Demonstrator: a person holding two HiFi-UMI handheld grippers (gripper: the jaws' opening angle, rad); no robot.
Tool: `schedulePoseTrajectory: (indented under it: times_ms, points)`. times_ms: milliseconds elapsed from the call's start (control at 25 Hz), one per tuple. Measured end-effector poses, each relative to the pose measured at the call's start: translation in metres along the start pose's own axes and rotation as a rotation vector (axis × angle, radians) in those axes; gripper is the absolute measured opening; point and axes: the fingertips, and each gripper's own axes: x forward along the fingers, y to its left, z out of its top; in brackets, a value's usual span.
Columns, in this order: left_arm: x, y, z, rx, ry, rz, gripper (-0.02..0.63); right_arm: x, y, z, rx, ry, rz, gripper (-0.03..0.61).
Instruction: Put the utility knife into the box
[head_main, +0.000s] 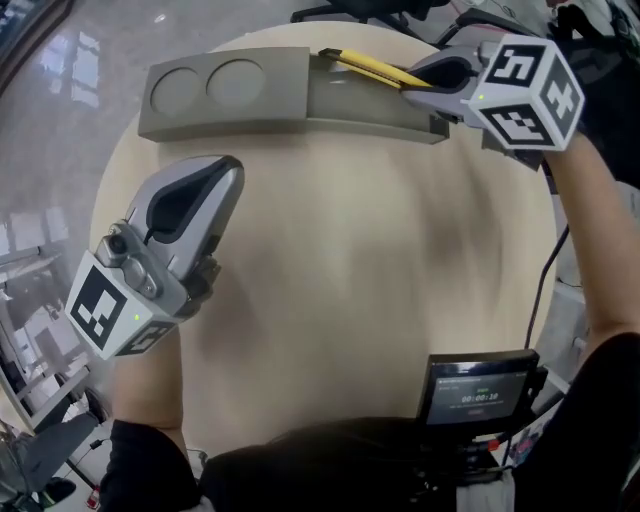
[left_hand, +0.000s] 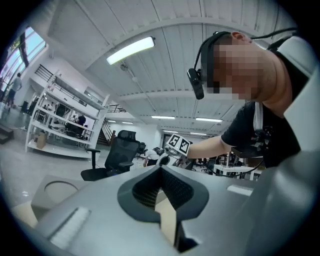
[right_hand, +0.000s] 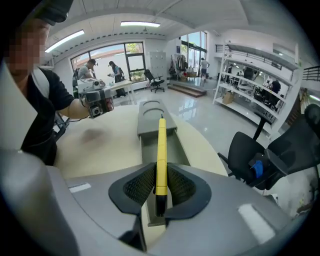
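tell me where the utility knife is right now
In the head view the utility knife is at the table's far right, held between the right gripper's jaws, its yellow body angled over the open trough of the grey box.

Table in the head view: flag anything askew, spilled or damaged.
Nothing stands out. The utility knife is clamped in the right gripper, slanting over the grey box's long trough. The box sits whole on the table, with nothing spilled.
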Motion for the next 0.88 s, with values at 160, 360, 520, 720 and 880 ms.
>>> schedulePoseTrajectory:
  times_ms: [160,360,520,720,880]
  points:
    - [-0.014,0.023,0.022,-0.015,0.011,-0.024,-0.002,0.014,-0.01,0.032,-0.057,0.111,0.029,0.089]
    - [-0.019,0.038,0.015,-0.007,0.007,-0.046,-0.002,0.052,-0.015,0.042,-0.098,0.199,0.05,0.089]
    - [-0.02,0.043,0.012,-0.004,0.004,-0.061,-0.002,0.068,-0.021,0.054,-0.127,0.226,0.05,0.089]
    - [-0.024,0.042,0.006,0.012,0.005,-0.073,-0.002,0.081,-0.022,0.06,-0.149,0.247,0.043,0.089]
    - [-0.027,0.042,0.002,0.006,-0.008,-0.083,-0.002,0.094,-0.025,0.065,-0.202,0.24,-0.01,0.091]
